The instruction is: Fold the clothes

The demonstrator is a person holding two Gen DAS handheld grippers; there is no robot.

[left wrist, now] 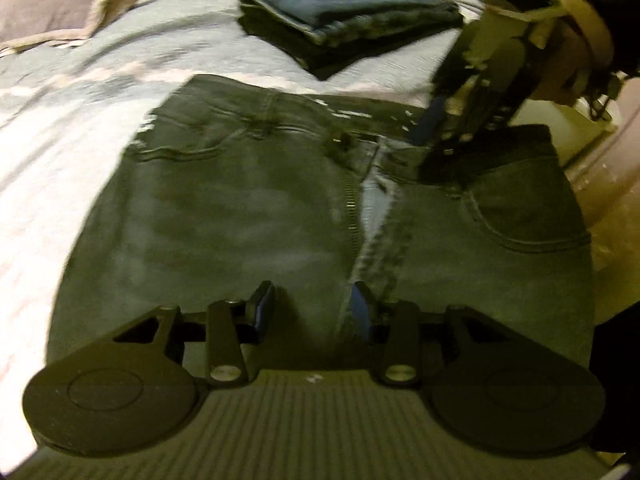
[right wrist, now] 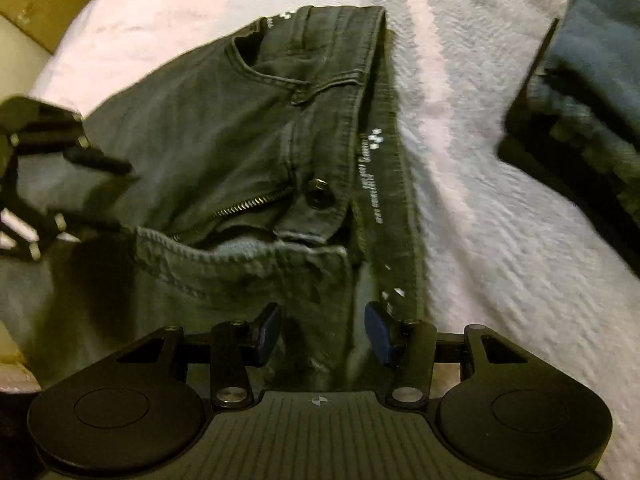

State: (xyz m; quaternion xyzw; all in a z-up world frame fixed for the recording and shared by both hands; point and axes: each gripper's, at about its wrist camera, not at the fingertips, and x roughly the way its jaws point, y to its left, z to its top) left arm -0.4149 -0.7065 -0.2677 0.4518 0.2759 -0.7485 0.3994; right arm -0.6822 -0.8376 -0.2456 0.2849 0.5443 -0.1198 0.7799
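Plainly, from the left wrist view, a pair of dark grey jeans (left wrist: 240, 208) lies spread front-up on a white textured bedspread (left wrist: 52, 152), waistband toward the far side, fly unzipped with the zipper (left wrist: 350, 200) showing. The left gripper (left wrist: 312, 308) hangs above the crotch area with its blue-padded fingers (left wrist: 264, 304) parted and nothing between them, so it is released. Beyond the waistband sits a folded stack of blue denim (left wrist: 344, 12), well apart from the grey pair. At upper left lies a mauve pillow (left wrist: 48, 4). The right gripper (left wrist: 436, 128) comes in from the upper right, held by a person's hand (left wrist: 576, 64), its tip over the waistband near the fly; how its jaws stand cannot be read from this side.

From the right wrist view, the same jeans (right wrist: 208, 140) lie with waistband running up the frame, metal button (right wrist: 318, 192) and open zipper (right wrist: 248, 206) near the centre. The right gripper (right wrist: 322, 328) hovers over the fabric, its blue pads (right wrist: 378, 330) spread apart, gripping nothing. The left gripper (right wrist: 100, 184) enters blurred from the left edge over the jeans. The folded denim stack (right wrist: 580, 100) rests at right on the bedspread (right wrist: 480, 240).
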